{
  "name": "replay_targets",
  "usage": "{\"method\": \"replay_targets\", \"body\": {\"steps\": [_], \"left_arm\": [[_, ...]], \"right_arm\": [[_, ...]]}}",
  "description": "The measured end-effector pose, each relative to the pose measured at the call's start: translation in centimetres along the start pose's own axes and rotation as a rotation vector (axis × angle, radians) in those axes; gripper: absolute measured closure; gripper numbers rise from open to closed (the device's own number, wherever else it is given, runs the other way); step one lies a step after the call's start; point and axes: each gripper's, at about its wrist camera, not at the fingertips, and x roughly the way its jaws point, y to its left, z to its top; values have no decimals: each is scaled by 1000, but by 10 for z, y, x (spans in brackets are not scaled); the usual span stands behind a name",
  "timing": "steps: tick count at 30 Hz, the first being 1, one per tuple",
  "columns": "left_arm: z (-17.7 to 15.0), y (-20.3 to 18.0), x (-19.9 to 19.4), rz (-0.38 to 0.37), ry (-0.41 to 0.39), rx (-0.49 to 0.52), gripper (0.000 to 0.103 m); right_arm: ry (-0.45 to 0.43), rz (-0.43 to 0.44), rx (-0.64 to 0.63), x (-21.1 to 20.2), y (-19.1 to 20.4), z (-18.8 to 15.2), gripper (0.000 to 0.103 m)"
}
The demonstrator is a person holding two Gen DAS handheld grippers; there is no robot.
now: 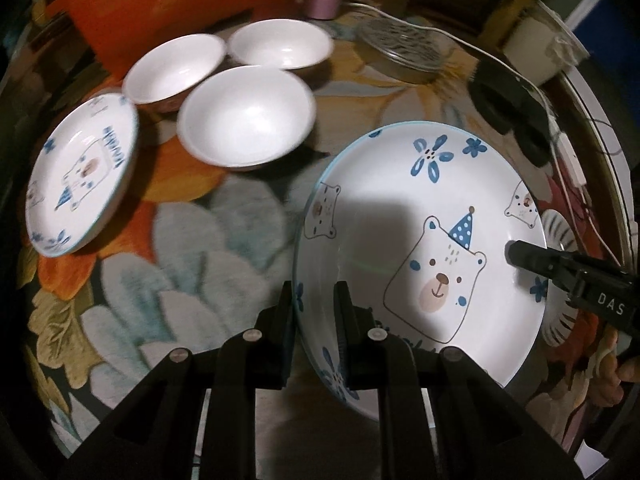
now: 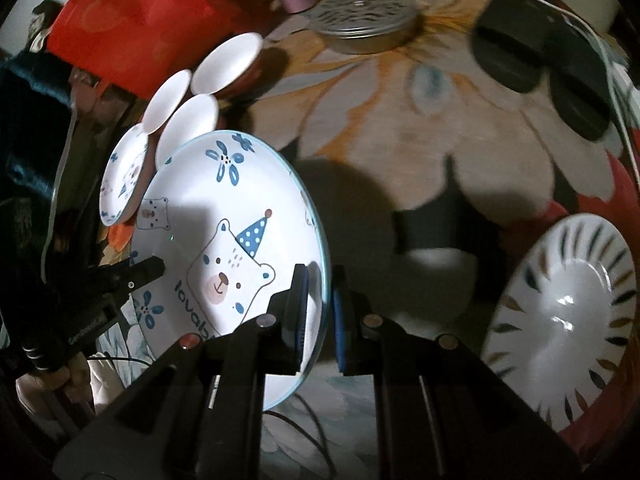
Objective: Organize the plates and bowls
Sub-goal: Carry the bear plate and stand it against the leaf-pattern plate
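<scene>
— Grippers, how do they stand?
— I've got my left gripper point(image 1: 314, 312) and right gripper point(image 2: 320, 304) each pinching opposite rims of the bear plate point(image 1: 400, 240), held tilted above the floral tablecloth point(image 1: 192, 248), three white bowls point(image 1: 246, 116) beyond.

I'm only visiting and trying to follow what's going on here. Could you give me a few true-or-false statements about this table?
1. Both grippers grip the same bear plate, the left gripper and right gripper on opposite edges. True.
2. Five white bowls sit on the table. False: three bowls sit there, close together.
3. A second bear plate lies beside the bowls. True.
4. The striped plate is stacked on the bowls. False: it lies apart, on the other side of the table.
</scene>
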Motion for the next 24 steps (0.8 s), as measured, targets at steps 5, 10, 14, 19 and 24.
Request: {"method": "replay_targets", "body": {"steps": [5,10,14,19,24], "left_arm": [[5,-37,5,-25,6,48,86],[9,-66,12,-49,13,79,86],[12,-93,18,-72,17,110,86],[14,-126,24,-98,24,160,86],[14,-156,31,-119,34,194,86]], "right_arm": [[-15,-17,60,-16,-31,-6,91],[-26,-38,109,-30,-61,-16,91],[-30,-56,151,-40,-83,-25,91],[-35,-77,213,-50,-112,-37,91],[-36,-95,262,-58,-136,-49,91]]}}
